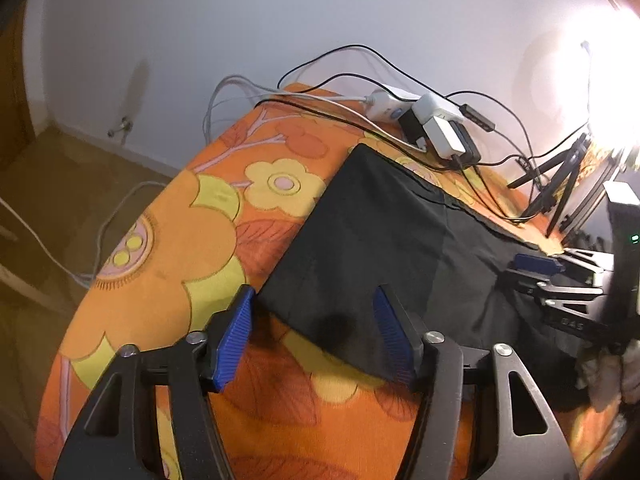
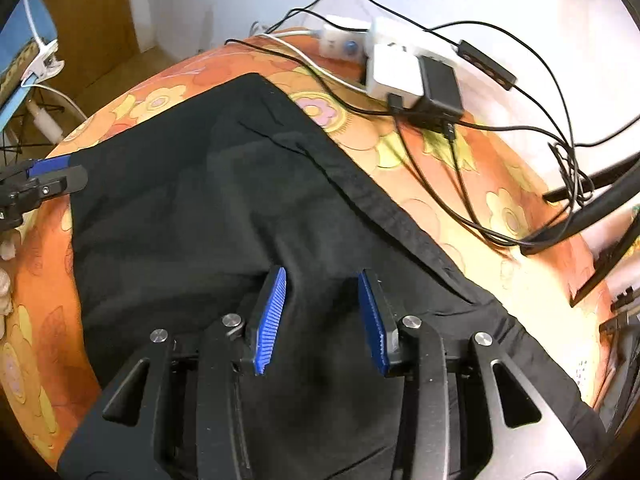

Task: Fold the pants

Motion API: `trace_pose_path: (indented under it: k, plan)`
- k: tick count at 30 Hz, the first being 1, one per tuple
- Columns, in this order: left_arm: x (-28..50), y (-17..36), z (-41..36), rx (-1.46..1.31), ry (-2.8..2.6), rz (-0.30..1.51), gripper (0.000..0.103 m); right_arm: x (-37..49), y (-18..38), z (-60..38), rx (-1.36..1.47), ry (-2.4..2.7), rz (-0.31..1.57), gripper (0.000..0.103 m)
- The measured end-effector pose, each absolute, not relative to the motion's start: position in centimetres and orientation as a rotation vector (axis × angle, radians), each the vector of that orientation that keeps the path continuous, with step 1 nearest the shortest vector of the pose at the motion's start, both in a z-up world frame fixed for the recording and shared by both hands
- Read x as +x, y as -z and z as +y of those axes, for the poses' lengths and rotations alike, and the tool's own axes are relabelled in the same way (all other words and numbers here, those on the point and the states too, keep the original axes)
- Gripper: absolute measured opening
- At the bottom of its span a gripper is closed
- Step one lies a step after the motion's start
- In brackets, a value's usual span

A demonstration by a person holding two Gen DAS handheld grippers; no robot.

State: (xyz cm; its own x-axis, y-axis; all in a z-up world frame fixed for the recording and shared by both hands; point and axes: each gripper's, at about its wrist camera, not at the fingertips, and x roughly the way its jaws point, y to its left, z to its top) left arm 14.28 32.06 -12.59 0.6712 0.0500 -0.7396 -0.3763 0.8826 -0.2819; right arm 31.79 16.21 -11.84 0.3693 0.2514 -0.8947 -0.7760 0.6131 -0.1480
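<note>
Black pants (image 1: 380, 240) lie flat on an orange flowered cover (image 1: 168, 240). My left gripper (image 1: 316, 300) is open at the near left corner of the pants, its jaws straddling the cloth edge just above it. My right gripper (image 2: 322, 280) is open over the middle of the pants (image 2: 200, 208), with nothing held. The right gripper shows at the right of the left wrist view (image 1: 560, 280), and the left gripper shows at the left edge of the right wrist view (image 2: 48, 178).
A white power strip with chargers (image 2: 400, 68) and black cables (image 2: 480, 128) lies at the far edge of the cover (image 2: 500, 208). Black tripod legs (image 1: 560, 184) stand at the right. White cables (image 1: 60, 260) lie on the floor to the left.
</note>
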Motion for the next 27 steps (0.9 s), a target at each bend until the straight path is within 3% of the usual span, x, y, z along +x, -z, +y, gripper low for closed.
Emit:
trace_pose_path:
  k: [1,2,6,9,12,25,26,27]
  plan:
    - [14.4,12.6,32.0,-0.421,-0.274,0.800,0.026,31.8,11.8,16.2,-0.628,-0.717,0.982,0.037]
    - [14.4,12.6,32.2,-0.430,-0.277,0.795,0.009,31.8,11.7,16.2,-0.631,-0.714,0.985,0.037]
    - [13.9,12.4,32.5,-0.473,-0.247,0.756,0.004,31.7,9.9,17.0,-0.509,-0.802,1.032,0.042]
    - [13.6,12.0,32.0,-0.466,-0.225,0.724,0.004,31.4,7.7,18.7,-0.403,-0.878,1.035,0.055]
    - [13.7,11.7,31.2,-0.451,-0.202,0.708,0.004,31.4,6.1,21.8,-0.316,-0.937,1.055,0.060]
    - [14.2,11.7,30.7,-0.415,-0.188,0.726,0.004,31.5,12.7,32.1,-0.372,-0.858,1.259,0.062]
    - [14.2,11.7,30.7,-0.408,-0.202,0.736,0.010,31.5,12.9,32.1,-0.373,-0.853,1.247,0.061]
    - [14.2,11.8,30.8,-0.396,-0.234,0.745,0.024,31.4,12.9,32.3,-0.391,-0.843,1.237,0.058]
